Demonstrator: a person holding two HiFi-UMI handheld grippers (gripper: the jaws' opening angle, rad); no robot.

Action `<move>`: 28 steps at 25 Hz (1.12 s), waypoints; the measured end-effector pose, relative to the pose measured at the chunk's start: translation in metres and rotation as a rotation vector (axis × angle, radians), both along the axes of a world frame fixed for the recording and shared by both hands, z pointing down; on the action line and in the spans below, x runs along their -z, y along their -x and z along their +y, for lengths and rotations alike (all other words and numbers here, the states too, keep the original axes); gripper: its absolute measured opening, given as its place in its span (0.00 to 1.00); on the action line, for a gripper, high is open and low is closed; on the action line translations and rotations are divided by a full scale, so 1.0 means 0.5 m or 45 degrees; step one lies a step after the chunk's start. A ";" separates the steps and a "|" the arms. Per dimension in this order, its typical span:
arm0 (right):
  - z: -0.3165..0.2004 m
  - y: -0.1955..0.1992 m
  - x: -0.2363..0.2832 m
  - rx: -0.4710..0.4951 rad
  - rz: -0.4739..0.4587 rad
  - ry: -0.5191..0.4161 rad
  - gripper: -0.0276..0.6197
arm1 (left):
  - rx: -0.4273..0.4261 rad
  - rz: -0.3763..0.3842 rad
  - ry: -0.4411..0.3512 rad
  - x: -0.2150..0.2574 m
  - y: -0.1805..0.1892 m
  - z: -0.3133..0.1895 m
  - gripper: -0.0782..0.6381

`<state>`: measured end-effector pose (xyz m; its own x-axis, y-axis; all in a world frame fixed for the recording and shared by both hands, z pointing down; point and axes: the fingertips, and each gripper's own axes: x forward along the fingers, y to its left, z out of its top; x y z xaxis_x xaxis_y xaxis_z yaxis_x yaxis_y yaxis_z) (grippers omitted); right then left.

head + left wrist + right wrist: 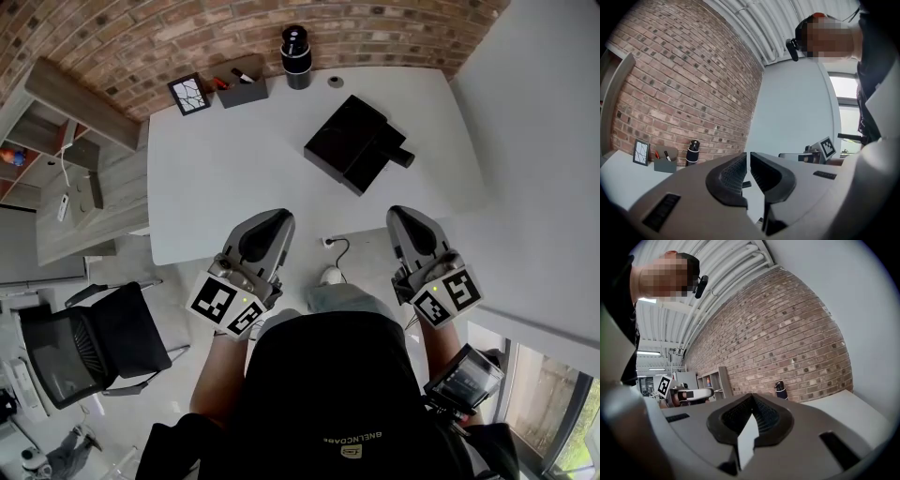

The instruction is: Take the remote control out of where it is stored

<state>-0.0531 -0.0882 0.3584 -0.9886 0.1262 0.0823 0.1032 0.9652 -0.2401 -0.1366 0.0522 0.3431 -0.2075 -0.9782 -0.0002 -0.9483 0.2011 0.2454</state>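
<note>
Brick wall [169, 37] at back, white counter [234, 178] in front of it w/ 1 black box [345, 139], 1 black bottle [296, 54], 1 picture frame [189, 94] and 1 pen holder [244, 89]. Also 1 chair [89, 342] lower left. 2 tongs: left tongs [279, 217] and right tongs [401, 214], both at the counter's near edge, well apart from the box, both closed w/ nothing in them. Remote can't be made out as such. The box sits diagonal to the counter edges, and a narrow black stub [401, 157] pokes from it toward the right; can't tell if that's the remote. Only head view shows the box top clearly. Left gripper view adds 2 pens [667, 155] in the holder; right gripper view shows bottle and wall, no box.
</note>
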 end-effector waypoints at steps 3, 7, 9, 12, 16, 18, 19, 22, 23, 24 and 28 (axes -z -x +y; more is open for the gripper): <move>-0.021 0.011 -0.012 -0.003 0.008 0.014 0.05 | -0.010 -0.001 0.022 -0.012 0.013 -0.032 0.12; -0.047 0.021 -0.024 -0.019 0.017 0.034 0.05 | -0.050 0.001 0.054 -0.023 0.023 -0.070 0.12; -0.056 0.024 -0.025 -0.029 0.020 0.049 0.05 | -0.065 -0.004 0.069 -0.024 0.023 -0.082 0.12; -0.066 0.026 -0.024 -0.044 0.020 0.069 0.05 | -0.085 -0.013 0.084 -0.024 0.026 -0.098 0.12; -0.076 0.023 -0.028 -0.069 0.028 0.078 0.05 | -0.112 -0.013 0.094 -0.026 0.033 -0.115 0.12; -0.081 0.022 -0.029 -0.086 0.031 0.083 0.05 | -0.131 -0.013 0.104 -0.028 0.035 -0.124 0.12; -0.083 0.022 -0.028 -0.094 0.032 0.084 0.05 | -0.142 -0.012 0.109 -0.029 0.036 -0.129 0.12; -0.089 0.024 -0.027 -0.125 0.036 0.089 0.05 | -0.187 -0.010 0.123 -0.033 0.042 -0.146 0.12; -0.093 0.025 -0.026 -0.139 0.038 0.090 0.05 | -0.206 -0.007 0.127 -0.034 0.045 -0.154 0.13; -0.097 0.026 -0.026 -0.154 0.039 0.090 0.05 | -0.229 -0.005 0.131 -0.036 0.047 -0.162 0.13; -0.116 0.031 -0.027 -0.216 0.048 0.095 0.05 | -0.331 -0.024 0.162 -0.041 0.058 -0.206 0.18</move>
<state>-0.0686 -0.1464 0.3718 -0.9926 -0.0352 0.1160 -0.0701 0.9474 -0.3124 -0.1657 -0.0506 0.3637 0.0487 -0.9910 0.1244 -0.9762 -0.0209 0.2160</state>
